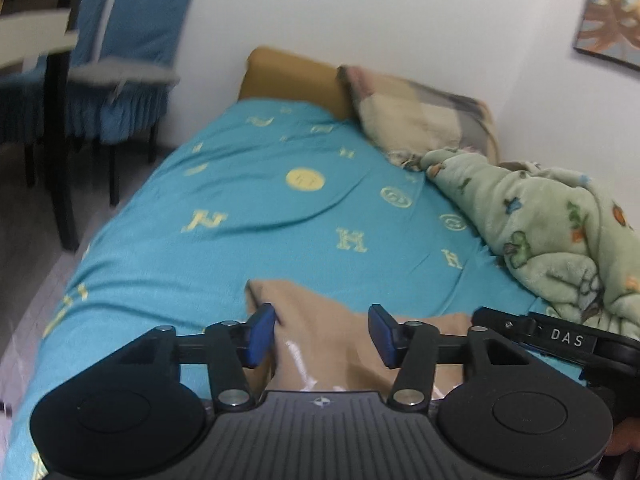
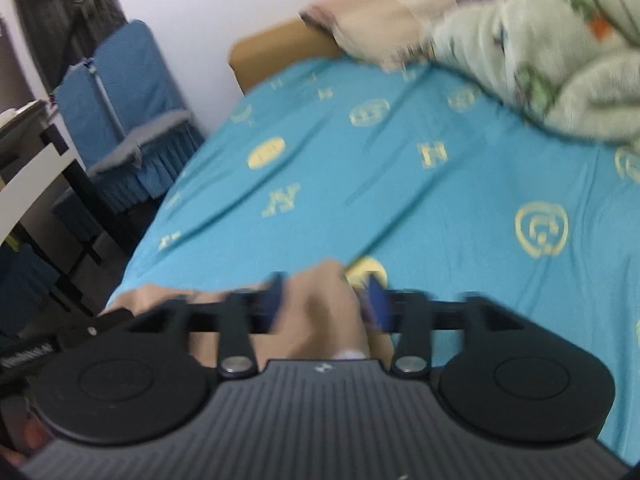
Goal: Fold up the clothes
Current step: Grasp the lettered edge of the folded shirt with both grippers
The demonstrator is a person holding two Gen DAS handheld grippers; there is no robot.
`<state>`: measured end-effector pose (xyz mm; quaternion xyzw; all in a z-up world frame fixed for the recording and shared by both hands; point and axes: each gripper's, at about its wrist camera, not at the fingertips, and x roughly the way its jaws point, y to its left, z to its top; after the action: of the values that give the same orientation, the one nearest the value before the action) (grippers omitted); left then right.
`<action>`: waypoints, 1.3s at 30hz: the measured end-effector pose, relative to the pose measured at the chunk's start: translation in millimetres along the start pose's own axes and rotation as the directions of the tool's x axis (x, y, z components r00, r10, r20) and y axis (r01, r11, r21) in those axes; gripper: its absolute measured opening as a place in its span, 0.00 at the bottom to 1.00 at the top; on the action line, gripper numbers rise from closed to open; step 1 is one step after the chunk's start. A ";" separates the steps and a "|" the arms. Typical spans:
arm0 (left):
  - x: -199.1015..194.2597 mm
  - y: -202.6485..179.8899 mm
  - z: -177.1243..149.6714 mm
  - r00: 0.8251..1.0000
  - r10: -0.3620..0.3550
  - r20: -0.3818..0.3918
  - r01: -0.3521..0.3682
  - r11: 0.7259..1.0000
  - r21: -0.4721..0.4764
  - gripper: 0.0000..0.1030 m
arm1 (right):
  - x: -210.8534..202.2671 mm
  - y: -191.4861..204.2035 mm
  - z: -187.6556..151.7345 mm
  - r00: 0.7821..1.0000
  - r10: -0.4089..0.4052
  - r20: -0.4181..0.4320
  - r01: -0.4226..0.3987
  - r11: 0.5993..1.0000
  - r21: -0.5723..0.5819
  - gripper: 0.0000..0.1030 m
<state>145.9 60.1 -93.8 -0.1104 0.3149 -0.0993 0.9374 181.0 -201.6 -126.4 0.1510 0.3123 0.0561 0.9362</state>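
A beige garment (image 1: 308,300) lies at the near edge of a bed with a teal sheet (image 1: 240,200). My left gripper (image 1: 322,322) is open just above it. The cloth runs under the gap and its blue pads (image 1: 262,332) stand clear of it. In the right wrist view, which is blurred, a raised hump of the same beige garment (image 2: 320,320) fills the space between the jaws of my right gripper (image 2: 326,300), which stand apart. Part of the right gripper's body (image 1: 568,338) shows just to the right in the left wrist view.
A crumpled green fleece blanket (image 1: 540,232) and a patchwork pillow (image 1: 420,120) lie along the wall side of the bed. A blue-covered chair (image 1: 128,40) and a table (image 1: 36,40) stand on the floor to the left. A picture (image 1: 612,16) hangs on the wall.
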 end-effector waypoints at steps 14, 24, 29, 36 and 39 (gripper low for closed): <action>14.1 1.3 -25.7 0.994 0.057 -0.098 -0.051 0.996 0.068 0.52 | 25.7 16.3 -24.0 0.993 0.041 -0.109 -0.057 0.988 -0.146 0.30; -25.8 -14.0 -51.2 0.991 0.071 -0.111 -0.060 0.993 0.098 0.52 | -33.1 25.8 -38.6 0.993 0.071 -0.092 -0.082 0.988 -0.131 0.34; -38.2 -12.9 -54.2 0.988 0.069 -0.140 -0.066 0.997 0.027 0.53 | -18.8 21.2 -58.2 0.983 0.038 -0.181 -0.059 0.992 -0.111 0.32; -98.6 -26.7 -58.6 0.988 0.117 -0.102 -0.124 0.990 -0.066 0.79 | -23.5 22.8 -56.9 0.983 0.033 -0.179 -0.052 0.993 -0.102 0.32; -103.9 -27.4 -70.8 0.987 0.043 -0.158 -0.071 0.982 -0.175 0.81 | -23.3 22.8 -57.9 0.983 0.033 -0.181 -0.050 0.995 -0.090 0.32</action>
<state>18.2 50.2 -82.3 -0.1778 0.3967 -0.0517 0.8991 127.3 -170.3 -149.9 0.1075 0.3889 0.1037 0.9091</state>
